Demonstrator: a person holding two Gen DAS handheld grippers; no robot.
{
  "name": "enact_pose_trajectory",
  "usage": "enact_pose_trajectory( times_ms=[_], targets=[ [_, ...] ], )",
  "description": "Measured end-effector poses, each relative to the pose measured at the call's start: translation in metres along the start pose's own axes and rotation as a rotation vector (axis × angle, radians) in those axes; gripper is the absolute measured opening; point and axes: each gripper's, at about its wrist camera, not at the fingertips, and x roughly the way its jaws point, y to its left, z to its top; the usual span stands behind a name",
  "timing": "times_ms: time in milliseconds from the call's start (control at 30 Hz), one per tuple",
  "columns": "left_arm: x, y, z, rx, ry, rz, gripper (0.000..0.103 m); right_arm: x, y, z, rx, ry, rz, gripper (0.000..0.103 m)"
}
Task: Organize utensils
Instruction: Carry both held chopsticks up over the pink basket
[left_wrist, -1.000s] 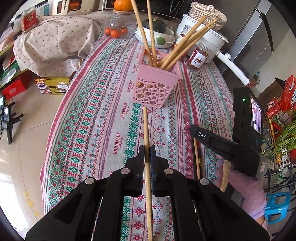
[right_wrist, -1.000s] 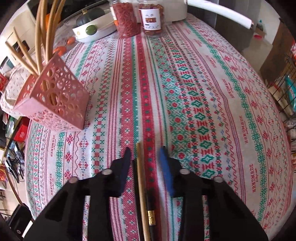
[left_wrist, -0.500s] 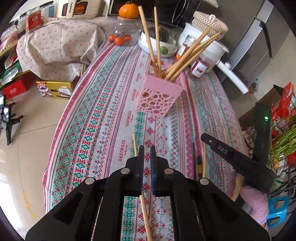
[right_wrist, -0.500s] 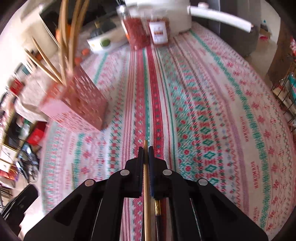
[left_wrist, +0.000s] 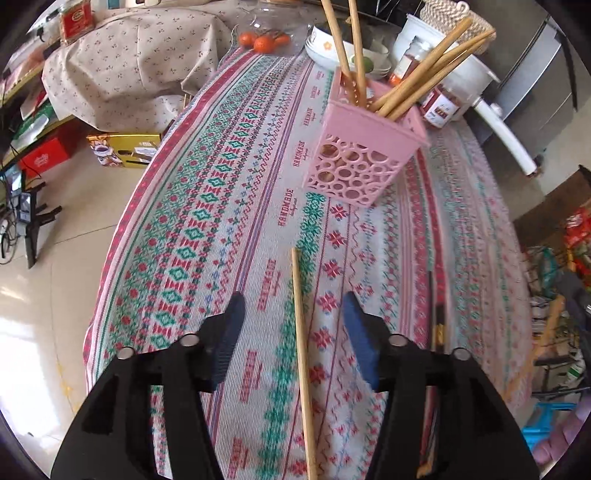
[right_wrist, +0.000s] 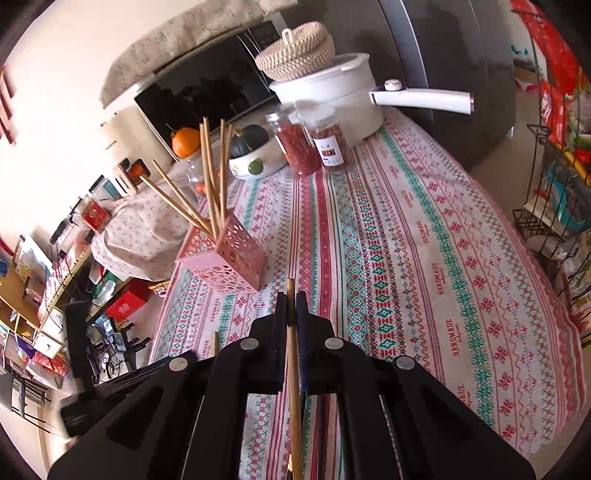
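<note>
A pink perforated holder (left_wrist: 360, 155) stands on the patterned tablecloth with several wooden chopsticks (left_wrist: 424, 86) leaning in it; it also shows in the right wrist view (right_wrist: 227, 262). My left gripper (left_wrist: 293, 317) is open, its jaws wide on either side of a wooden chopstick (left_wrist: 303, 354) that lies on the cloth. My right gripper (right_wrist: 291, 306) is shut on a wooden chopstick (right_wrist: 293, 387) and holds it lifted above the table, tip toward the holder. A dark chopstick (left_wrist: 437, 314) lies on the cloth to the right.
At the table's far end stand a white pot (right_wrist: 332, 99) with a long handle and woven lid, two red jars (right_wrist: 314, 144), a bowl (right_wrist: 255, 155) and oranges (left_wrist: 264, 40). Boxes (left_wrist: 122, 149) and the floor lie left of the table; a wire rack (right_wrist: 554, 192) stands right.
My left gripper has opened and let its chopstick go onto the cloth. My right gripper closed on a chopstick and lifted it off the table, tilting up.
</note>
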Motion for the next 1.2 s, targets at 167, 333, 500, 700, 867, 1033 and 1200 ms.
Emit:
enact_pose_trajectory(
  times_ms=[167,333,500,700,867,1033,1200],
  targets=[
    [0.035,-0.009,0.005,0.011,0.048,0.161,0.06,-0.016,-0.008,0.003,0.004,-0.022,0.023,0.005],
    [0.039,-0.02,0.0,0.057,0.036,0.187,0.026,-0.031,-0.015,0.008,0.006,-0.06,0.039,0.005],
    [0.033,-0.02,-0.003,0.063,0.014,0.043,0.004,-0.043,-0.013,0.013,0.01,-0.084,0.079,0.005],
    [-0.015,-0.007,-0.001,0.034,-0.114,-0.162,0.004,-0.054,-0.003,0.014,0.0,-0.099,0.133,0.005],
    [-0.07,-0.003,-0.006,0.051,-0.262,-0.205,0.004,-0.064,0.005,0.016,-0.004,-0.117,0.164,0.005],
    [-0.125,0.003,-0.004,0.032,-0.422,-0.226,0.004,-0.073,0.013,0.022,-0.002,-0.133,0.18,0.005],
    [-0.166,0.015,0.008,0.004,-0.535,-0.221,0.004,-0.082,0.017,0.036,0.017,-0.157,0.187,0.005]
  ],
)
